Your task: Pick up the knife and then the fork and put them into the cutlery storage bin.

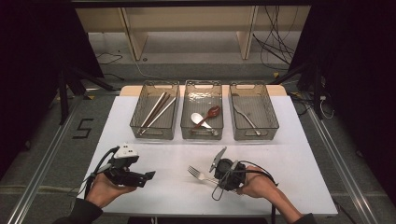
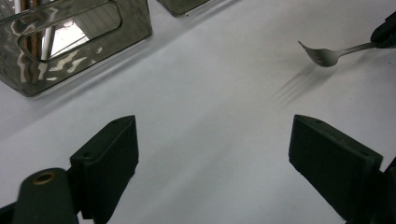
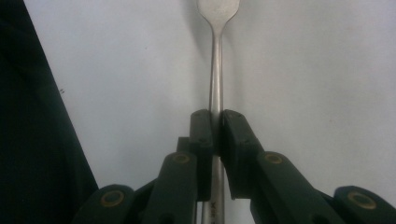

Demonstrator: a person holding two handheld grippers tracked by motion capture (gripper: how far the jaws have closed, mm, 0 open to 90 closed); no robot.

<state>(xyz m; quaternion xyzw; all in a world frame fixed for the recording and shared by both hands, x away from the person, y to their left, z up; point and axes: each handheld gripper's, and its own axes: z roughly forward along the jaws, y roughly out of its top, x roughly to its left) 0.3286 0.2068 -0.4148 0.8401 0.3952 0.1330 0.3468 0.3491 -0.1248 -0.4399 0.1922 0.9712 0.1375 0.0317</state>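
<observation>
High view: right gripper [image 1: 215,178] fingers clamp fork [image 1: 198,174], tines pointing left; left gripper [image 1: 150,175] fingers spread.

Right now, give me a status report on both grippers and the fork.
Left hand-held gripper open, empty. Right hand-held gripper shut on silver metal fork handle. White table ahead clear.

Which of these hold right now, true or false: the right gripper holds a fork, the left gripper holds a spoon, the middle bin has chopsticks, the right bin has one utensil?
1. The right gripper is shut on the fork. True.
2. The left gripper holds a spoon. False: its jaws are open and hold nothing.
3. The middle bin has chopsticks. False: it has spoons; the chopsticks lie in the left bin.
4. The right bin has one utensil. True.
</observation>
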